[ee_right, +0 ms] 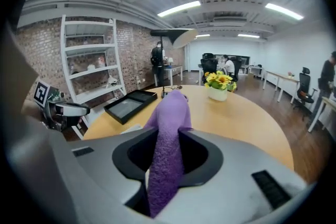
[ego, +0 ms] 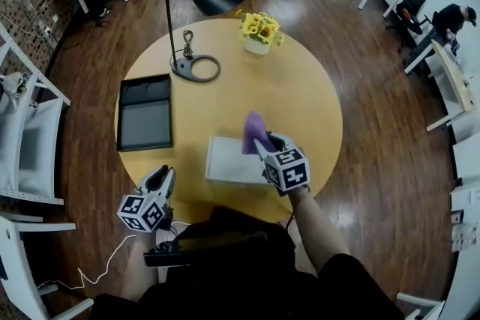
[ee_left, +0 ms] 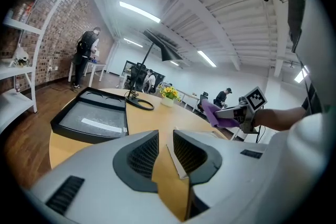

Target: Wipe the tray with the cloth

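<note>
R claw [ego: 260, 146] was shut on the purple cloth [ego: 253, 131], low middle of the head view, well apart from the black tray [ego: 144, 113] at mid left on the tabletop [ego: 300, 86]. L claw [ego: 163, 174] had a small gap, nothing in it. Cloth might slip b/c only 1 end was pinched. Tray might slide w/ nothing holding it & bump the lamp [ego: 196, 68] near its top end. Tray's long side ran top to bottom of frame; cloth pointed up-frame.
</note>
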`<state>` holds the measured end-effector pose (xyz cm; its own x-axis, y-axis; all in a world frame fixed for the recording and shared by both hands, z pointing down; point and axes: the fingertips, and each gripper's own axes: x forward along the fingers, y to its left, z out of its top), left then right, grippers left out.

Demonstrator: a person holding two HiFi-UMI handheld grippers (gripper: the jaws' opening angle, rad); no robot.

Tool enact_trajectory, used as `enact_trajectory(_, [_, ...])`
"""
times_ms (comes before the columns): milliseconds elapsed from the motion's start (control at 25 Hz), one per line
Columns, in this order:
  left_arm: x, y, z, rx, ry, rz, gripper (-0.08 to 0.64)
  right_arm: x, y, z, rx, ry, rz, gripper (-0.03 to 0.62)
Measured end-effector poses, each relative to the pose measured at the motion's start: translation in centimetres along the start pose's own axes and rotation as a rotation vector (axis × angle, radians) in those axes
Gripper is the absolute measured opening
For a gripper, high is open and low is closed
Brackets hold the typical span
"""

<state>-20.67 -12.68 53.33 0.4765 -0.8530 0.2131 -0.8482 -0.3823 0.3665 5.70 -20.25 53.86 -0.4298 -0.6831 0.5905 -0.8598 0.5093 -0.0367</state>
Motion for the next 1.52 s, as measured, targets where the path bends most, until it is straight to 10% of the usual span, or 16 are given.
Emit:
enact_trajectory(360, [-2.9,1.8,0.6,-0.035,-0.044,0.001,0.078,8.5,9.5,-1.3,-0.222,0.197,0.031,0.107])
enact_trajectory(1080, [-1.5,0.8,-0.8,-0.082,-0.022,-0.037,0.078,5.0,0.6,-6.4,-0.093,0.284,-0.082,0.106])
enact_trajectory(1520, [-1.7,-1.6,-0.1,-0.087,-0.027,-0.077,0.078,1.4,-1.4,-7.5,-0.171,0.362,-0.124,0.104])
